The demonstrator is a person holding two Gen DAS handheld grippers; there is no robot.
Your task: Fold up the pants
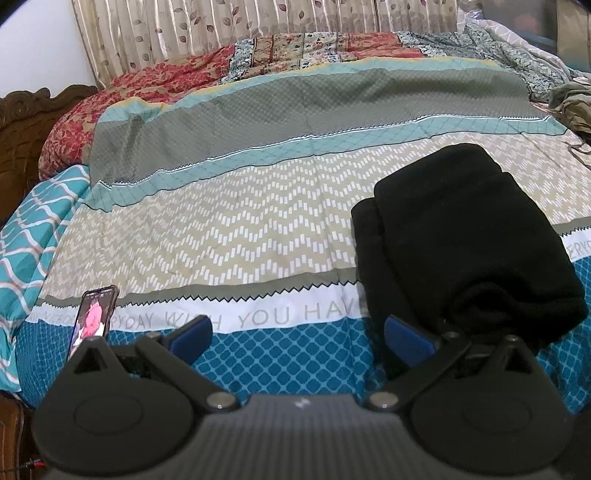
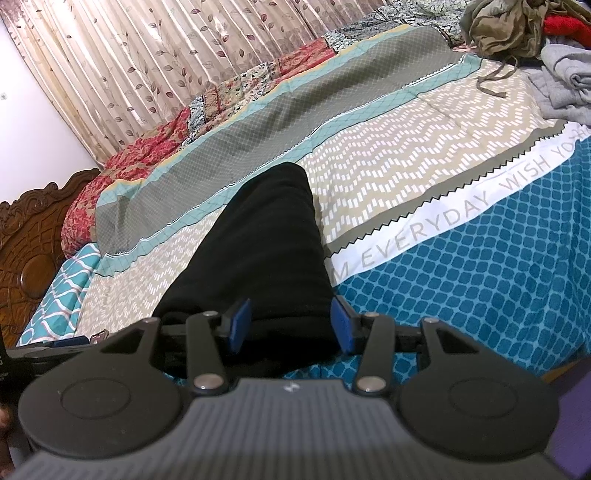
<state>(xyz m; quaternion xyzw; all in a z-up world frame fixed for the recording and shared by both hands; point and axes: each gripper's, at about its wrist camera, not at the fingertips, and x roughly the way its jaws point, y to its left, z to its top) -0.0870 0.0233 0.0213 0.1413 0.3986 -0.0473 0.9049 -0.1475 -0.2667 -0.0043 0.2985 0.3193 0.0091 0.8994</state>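
The black pants (image 1: 469, 236) lie folded into a thick oblong bundle on the patterned bedsheet (image 1: 240, 221), right of centre in the left wrist view. My left gripper (image 1: 299, 339) is open wide over the blue part of the sheet, and its right finger sits against the bundle's near left corner. In the right wrist view the pants (image 2: 258, 240) run away from me up the bed. My right gripper (image 2: 291, 325) stands half open over their near end. Black fabric shows between its pads and also beyond the left one, and nothing looks squeezed.
A phone (image 1: 94, 317) with a lit screen stands propped at the near left. Loose olive (image 2: 509, 29) and grey (image 2: 569, 77) clothes are piled at the far right. A red floral quilt (image 1: 129, 96) lies along the curtain, and a carved wooden headboard (image 2: 29, 236) bounds the left.
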